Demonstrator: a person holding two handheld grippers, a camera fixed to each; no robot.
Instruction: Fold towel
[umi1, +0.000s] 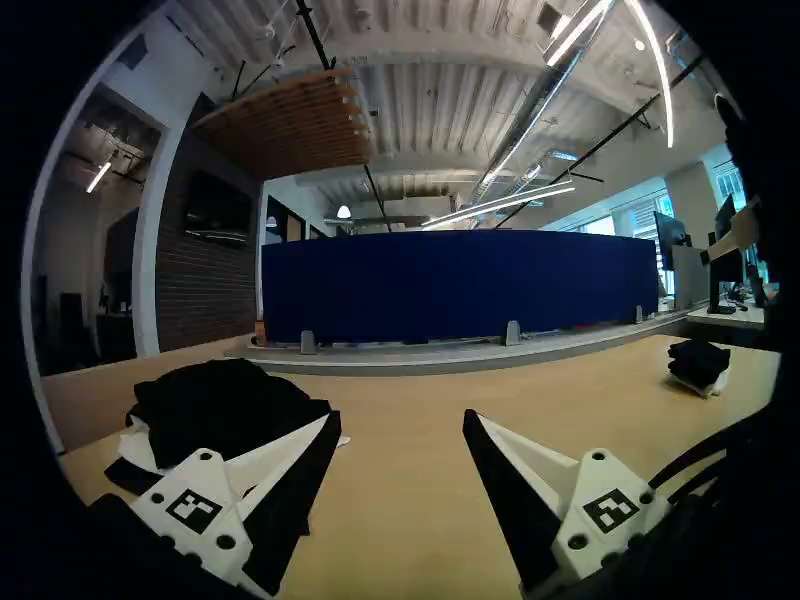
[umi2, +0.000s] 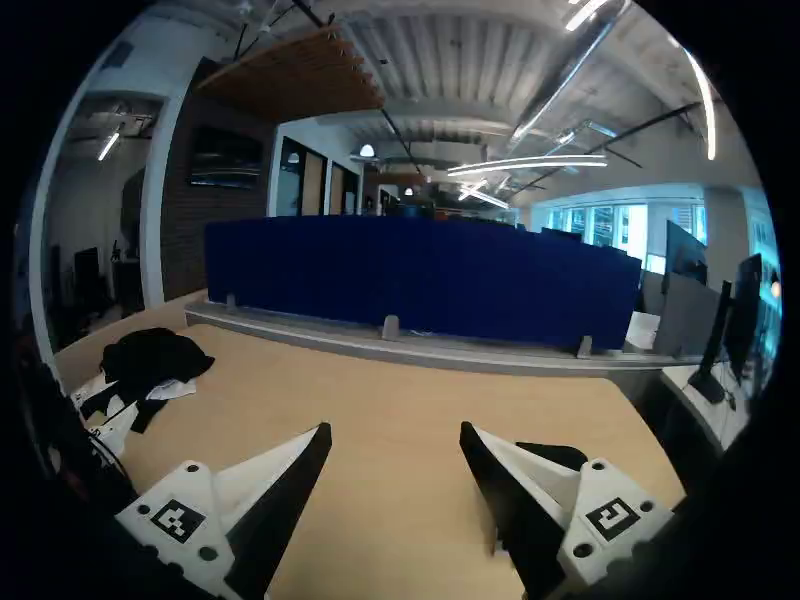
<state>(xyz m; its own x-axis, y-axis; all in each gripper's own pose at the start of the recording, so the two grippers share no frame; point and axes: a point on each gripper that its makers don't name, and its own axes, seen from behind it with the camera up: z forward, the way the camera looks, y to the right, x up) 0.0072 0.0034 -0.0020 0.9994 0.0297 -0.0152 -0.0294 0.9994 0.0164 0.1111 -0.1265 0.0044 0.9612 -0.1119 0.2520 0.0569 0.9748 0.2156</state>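
Light wooden table: carries all items listed.
Dark blue fabric partition: upright along the table's far edge.
Crumpled heap of black towels: lying on white scraps near the table's left edge in the left gripper view.
Small folded stack of black cloth: near the right edge, well apart from the heap.
Left gripper: fingers spread, nothing between them.
Right gripper: fingers spread, empty, over bare wood.

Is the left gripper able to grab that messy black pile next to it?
Probably yes. The left gripper is open, and the black pile lies close beside one of its fingers with nothing between them. It would likely need to swing over a little first.
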